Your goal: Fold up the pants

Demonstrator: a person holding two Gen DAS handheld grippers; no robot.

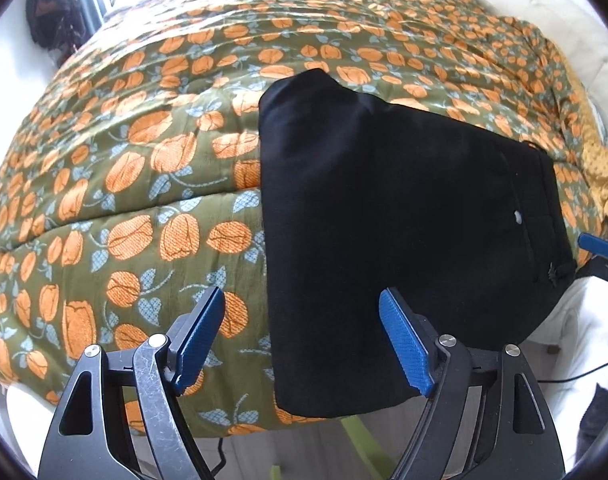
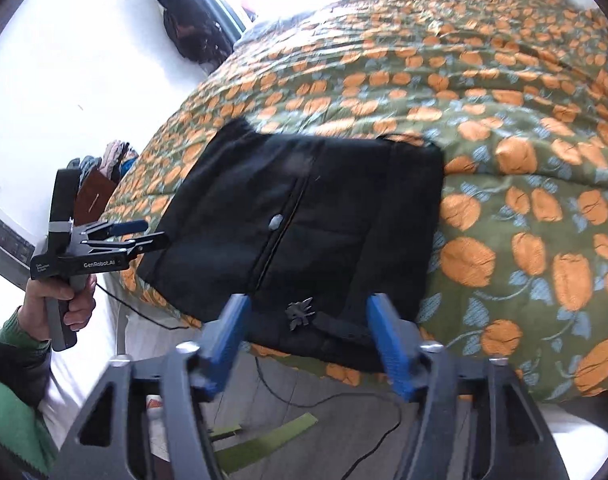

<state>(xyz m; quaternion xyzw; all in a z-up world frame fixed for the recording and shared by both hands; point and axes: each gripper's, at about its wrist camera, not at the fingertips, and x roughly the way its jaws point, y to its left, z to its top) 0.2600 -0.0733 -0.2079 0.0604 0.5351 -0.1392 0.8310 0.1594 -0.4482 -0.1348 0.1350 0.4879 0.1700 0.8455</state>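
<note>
Folded black pants (image 1: 400,216) lie on bed's floral quilt (image 1: 143,152) at its edge, just ahead of both claws. Left claw (image 1: 301,340) wide open, empty; right claw (image 2: 310,340) wide open, empty, near waistband.

One pair of black pants (image 1: 404,220), one quilt (image 1: 143,140), two grippers (image 1: 304,344).

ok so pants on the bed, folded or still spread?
Folded. The black pants lie as one compact rectangular pad on the floral quilt, no separate legs showing. Both tongs are open and off the cloth.
</note>
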